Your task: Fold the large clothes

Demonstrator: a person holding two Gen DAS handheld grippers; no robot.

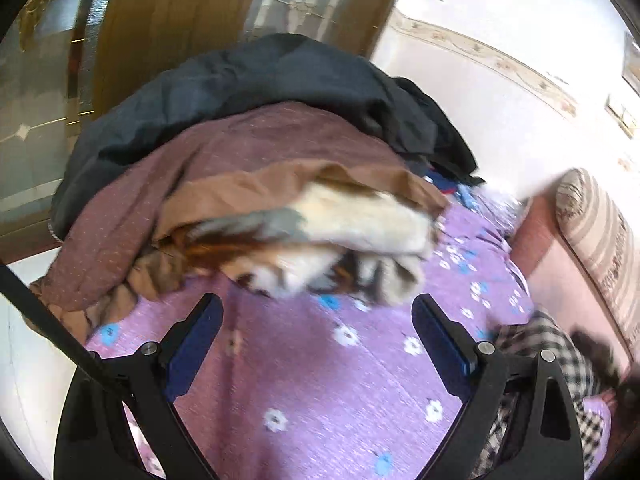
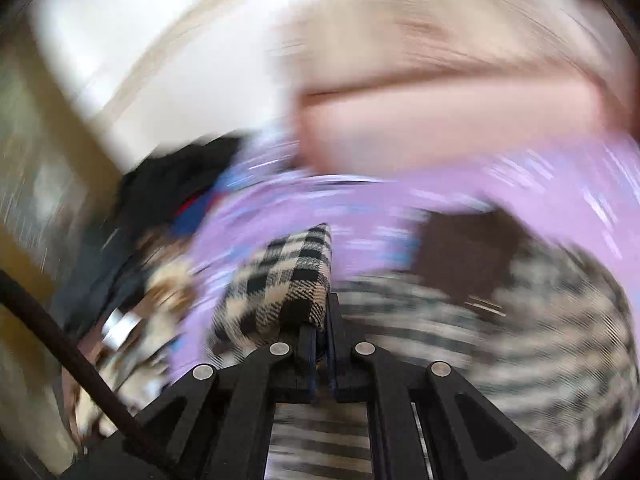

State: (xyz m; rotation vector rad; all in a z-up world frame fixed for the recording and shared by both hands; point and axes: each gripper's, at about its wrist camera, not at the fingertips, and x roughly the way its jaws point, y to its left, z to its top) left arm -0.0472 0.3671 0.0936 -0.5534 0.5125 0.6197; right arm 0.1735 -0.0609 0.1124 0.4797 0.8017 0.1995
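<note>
A black-and-white checked garment (image 2: pixel 532 344) lies on the purple flowered bedsheet (image 2: pixel 540 184); the right wrist view is heavily blurred. My right gripper (image 2: pixel 324 308) is shut on a fold of the checked garment (image 2: pixel 280 280), which stands up from its fingertips. In the left wrist view the same checked garment (image 1: pixel 540 344) shows at the right edge. My left gripper (image 1: pixel 318 320) hangs open above the bare sheet (image 1: pixel 320 392), nothing between its fingers. Just beyond it lies a furry white-and-brown piece (image 1: pixel 352 232).
A heap of clothes fills the far side of the bed: a navy jacket (image 1: pixel 260 76), a mauve dotted fabric (image 1: pixel 248 148) and a brown cloth (image 1: pixel 248 188). A striped cushion (image 1: pixel 596 232) stands at the right. A wooden door (image 1: pixel 168 20) is behind the heap.
</note>
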